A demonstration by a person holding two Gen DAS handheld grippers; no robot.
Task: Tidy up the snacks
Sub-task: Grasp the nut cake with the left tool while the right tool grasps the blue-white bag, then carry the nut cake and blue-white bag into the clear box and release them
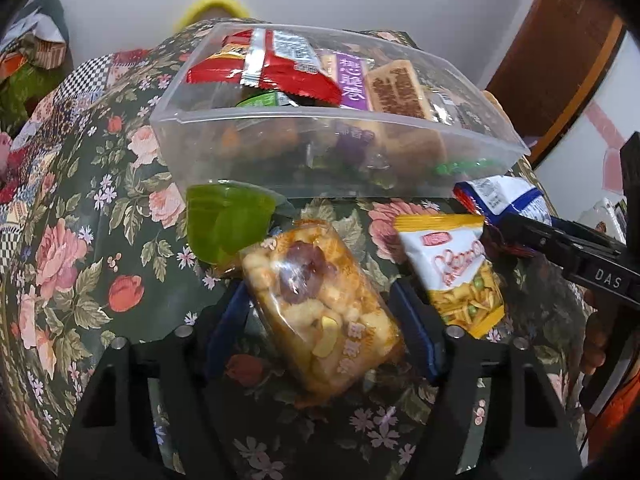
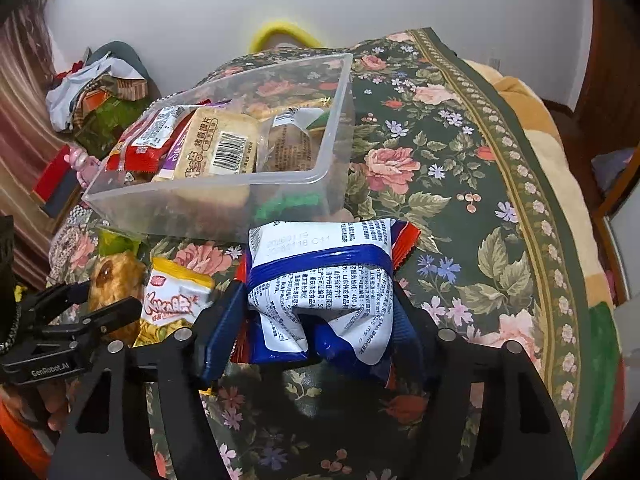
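Clear bin [image 1: 280, 152], part-filled with snacks, stood on floral cloth [image 1: 80, 200]. Before it: nut bar [image 1: 320, 312] clamped in left gripper [image 1: 320, 320]; blue-white packet [image 2: 320, 292] squeezed in right gripper [image 2: 320, 320]; yellow packet [image 1: 460, 272] between them; green jelly cup [image 1: 228, 220] beside the bin.

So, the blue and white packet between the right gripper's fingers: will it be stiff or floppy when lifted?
Probably floppy: the blue and white packet already buckles between the right gripper. Its puffed film suggests it is light. The glossy wrapper may slip.

Both handheld grippers are black-framed with blue finger pads [image 1: 412, 320] and silver screw heads. One side reads "GenRobot.AI". An orange sleeve [image 2: 16, 432] shows.
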